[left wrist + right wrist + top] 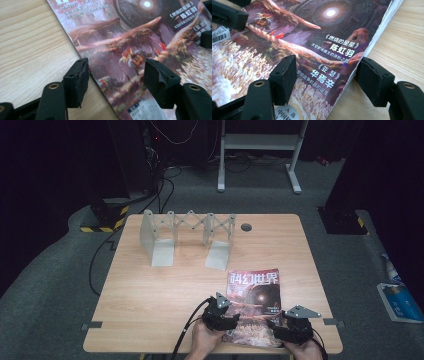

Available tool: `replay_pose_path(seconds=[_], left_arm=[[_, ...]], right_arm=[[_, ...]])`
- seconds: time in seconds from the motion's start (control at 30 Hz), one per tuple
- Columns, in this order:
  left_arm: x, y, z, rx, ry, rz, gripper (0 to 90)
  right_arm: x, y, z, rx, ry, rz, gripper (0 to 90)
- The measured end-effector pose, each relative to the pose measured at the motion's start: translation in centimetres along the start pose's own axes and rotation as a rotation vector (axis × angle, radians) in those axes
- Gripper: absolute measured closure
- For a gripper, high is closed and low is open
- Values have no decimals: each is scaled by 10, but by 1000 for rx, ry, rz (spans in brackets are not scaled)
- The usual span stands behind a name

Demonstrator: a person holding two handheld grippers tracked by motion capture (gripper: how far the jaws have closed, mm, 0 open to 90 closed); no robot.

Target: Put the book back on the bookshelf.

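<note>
Lying flat near the front edge of the wooden table [150, 290], right of centre, cover up: a magazine [254, 300]. Straddling its left edge, jaws spread wide and gripping nothing: the left gripper [116, 75], one pad over bare wood, the other above the cover. Straddling its right edge likewise, jaws apart and empty: the right gripper [327, 75]. Standing well apart, toward the far edge: a folding metal rack [187, 237].

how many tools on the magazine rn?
2. The left tool is at the magazine's near-left edge, jaws open astride that edge. The right tool is at the near-right edge, jaws open astride it too. None seem hidden.
</note>
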State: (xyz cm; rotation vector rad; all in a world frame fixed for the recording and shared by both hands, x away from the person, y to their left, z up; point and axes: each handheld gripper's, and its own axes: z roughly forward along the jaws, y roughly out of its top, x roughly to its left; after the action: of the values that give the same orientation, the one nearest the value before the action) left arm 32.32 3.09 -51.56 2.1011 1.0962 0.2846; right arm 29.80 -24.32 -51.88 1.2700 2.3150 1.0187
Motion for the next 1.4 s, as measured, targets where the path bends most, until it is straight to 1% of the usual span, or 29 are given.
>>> replay_pose_path(seconds=[0.03,0.07,0.1,0.17,0.23,0.3,0.37,0.47,0.5,0.6,0.67,0.73,0.8,0.83,0.87,1.0,1.03,1.13,1.23,1.27,1.4], left_arm=[[2,-1,-1,-3,2,-3,366],[3,-1,-2,-2,4,-5,366],[5,-2,-3,-1,8,-5,367],[6,-3,-4,-3,11,-9,366],[8,-4,-5,-8,18,-13,363],[10,-5,-6,-11,24,-12,362],[12,-7,-7,-16,26,-20,361],[15,-8,-8,-20,36,-15,352],[17,-9,-9,-20,41,-23,351],[18,-9,-10,-19,49,-23,343],[21,-10,-11,-23,60,-29,336],[22,-11,-11,-25,61,-37,335],[24,-11,-12,-24,68,-32,333],[26,-11,-13,-21,82,-18,330],[26,-11,-12,-24,72,-36,330],[29,-11,-12,-29,79,-44,318],[30,-11,-13,-27,81,-41,314],[33,-11,-13,-31,86,-46,309],[36,-11,-13,-33,97,-42,299],[38,-11,-13,-36,103,-50,294],[41,-12,-14,-37,108,-51,281]], right_arm=[[3,1,1,1,6,-6,335],[3,1,1,1,6,-6,335],[7,1,2,0,8,-5,335],[8,1,3,0,10,-8,335],[12,3,4,-1,15,-7,335],[13,3,5,-1,18,-10,335],[15,3,6,-3,20,-10,335],[19,5,8,-4,24,-15,335],[20,5,9,-3,26,-14,335],[22,6,10,-5,28,-22,335],[26,8,12,-6,36,-25,334],[26,8,13,-6,38,-28,334],[29,9,14,-1,41,-24,335],[31,10,15,-2,41,-29,335],[31,10,15,-2,41,-29,335],[34,11,16,-1,45,-31,335],[35,11,17,-3,48,-38,335],[37,12,18,-1,48,-35,334],[40,13,19,-6,51,-41,334],[42,13,20,-8,53,-43,334],[45,14,22,-9,56,-40,334]])
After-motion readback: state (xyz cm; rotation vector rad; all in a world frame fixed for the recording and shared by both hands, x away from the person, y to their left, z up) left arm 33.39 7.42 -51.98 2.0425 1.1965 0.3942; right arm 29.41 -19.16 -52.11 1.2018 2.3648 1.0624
